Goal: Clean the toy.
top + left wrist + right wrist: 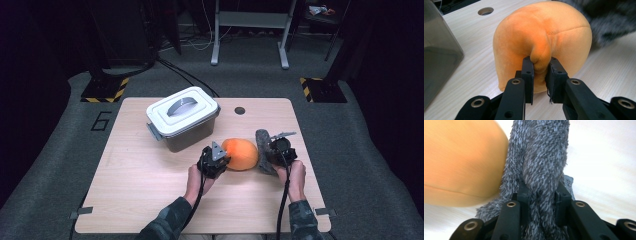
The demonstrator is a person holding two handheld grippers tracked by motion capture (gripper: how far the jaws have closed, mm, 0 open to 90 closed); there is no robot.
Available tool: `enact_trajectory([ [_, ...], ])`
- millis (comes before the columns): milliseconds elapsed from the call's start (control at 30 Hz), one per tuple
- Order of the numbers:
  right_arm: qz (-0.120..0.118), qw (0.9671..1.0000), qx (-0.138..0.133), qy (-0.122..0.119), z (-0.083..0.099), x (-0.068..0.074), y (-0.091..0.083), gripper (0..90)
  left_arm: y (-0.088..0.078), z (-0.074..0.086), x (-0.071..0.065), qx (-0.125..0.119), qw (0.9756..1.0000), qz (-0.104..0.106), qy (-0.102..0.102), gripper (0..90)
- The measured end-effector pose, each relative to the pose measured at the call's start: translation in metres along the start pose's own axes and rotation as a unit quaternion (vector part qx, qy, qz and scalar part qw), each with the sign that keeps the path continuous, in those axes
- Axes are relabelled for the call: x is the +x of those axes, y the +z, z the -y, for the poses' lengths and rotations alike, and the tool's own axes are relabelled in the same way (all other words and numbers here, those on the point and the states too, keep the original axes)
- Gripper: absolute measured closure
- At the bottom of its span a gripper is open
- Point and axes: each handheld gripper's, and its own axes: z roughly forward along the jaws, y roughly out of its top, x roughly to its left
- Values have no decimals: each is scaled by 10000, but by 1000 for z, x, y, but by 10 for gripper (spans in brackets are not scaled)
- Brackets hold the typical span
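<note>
An orange plush cushion (pixel 241 153) rests on the wooden table (pixel 140 185), right of centre. My left gripper (pixel 216 161) is at its left side, and its jaws pinch a fold of the orange plush (pixel 541 45). A fuzzy grey cloth (pixel 263 145) lies against the cushion's right side. My right gripper (pixel 274 152) is shut on a ridge of that grey cloth (pixel 544 162), with the orange plush (pixel 459 162) just to the left of it.
A grey storage box with a white lid and handle (pixel 183 116) stands behind and left of the cushion. A round cable hole (pixel 240 110) sits near the table's far edge. Dark stands and cables occupy the floor beyond.
</note>
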Motion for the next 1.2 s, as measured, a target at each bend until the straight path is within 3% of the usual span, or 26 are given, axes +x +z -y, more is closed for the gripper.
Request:
enact_trajectory([
  [67,-1,9998,-183,-38,-6,4,-14,716,0,0,0,-3,10000,-2,-6,775],
  [233,-344,9974,-554,-302,-19,29,-36,716,0,-1,1,3,10000,-17,19,774],
  [300,-467,9965,-507,-473,-22,38,-33,715,1,-1,2,2,10000,9,11,771],
  [367,-396,9971,-336,-554,-23,45,-23,716,1,0,4,2,10000,-34,-26,752],
  [467,-408,9976,-300,-482,-23,45,-15,717,1,0,6,-19,10000,-59,-46,681],
  [667,-264,9979,-302,-502,-28,40,-12,716,8,5,4,234,9996,-120,36,455],
  [767,-264,9978,-315,-518,-29,40,-11,717,15,7,3,241,9995,-170,106,429],
  [1033,-206,9980,-353,-478,-29,38,-11,720,20,3,0,131,9998,-169,61,716],
  [1200,-188,9980,-384,-459,-28,37,-14,724,15,2,-1,110,9999,-31,-74,774],
])
